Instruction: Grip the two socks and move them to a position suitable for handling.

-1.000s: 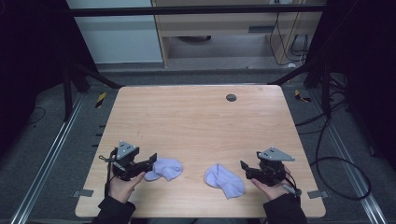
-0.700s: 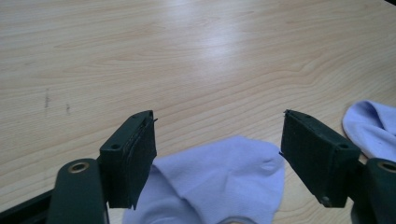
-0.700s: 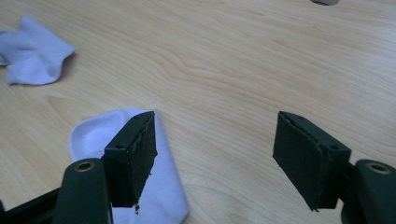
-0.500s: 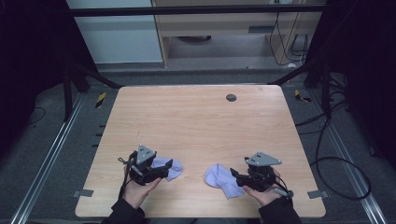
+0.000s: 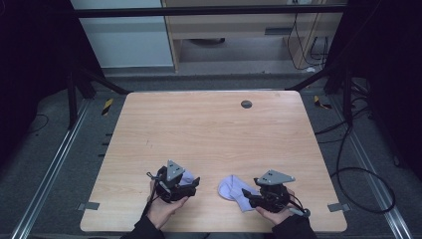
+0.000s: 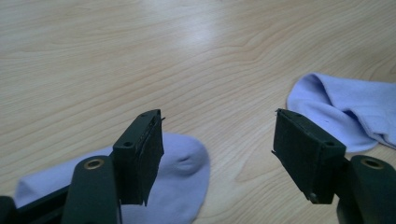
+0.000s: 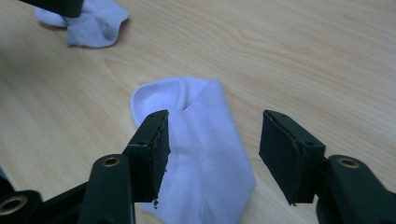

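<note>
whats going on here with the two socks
A person at a wooden table holds a gripper in each hand, each lowered over a light purple sock near the front edge. The left gripper sits over the left sock, the right gripper over the right sock. Both sets of jaws have just been closing but are apart, with no pad pressing cloth yet. Both socks lie flat on the table, a gap between them.

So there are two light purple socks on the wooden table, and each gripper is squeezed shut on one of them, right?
Not quite. There are two light purple socks on the wooden table, but neither is squeezed. The left gripper has open jaws over the left sock, and the right gripper has open jaws over the right sock. Both have just been closing. The two gripper views show the gaps.
</note>
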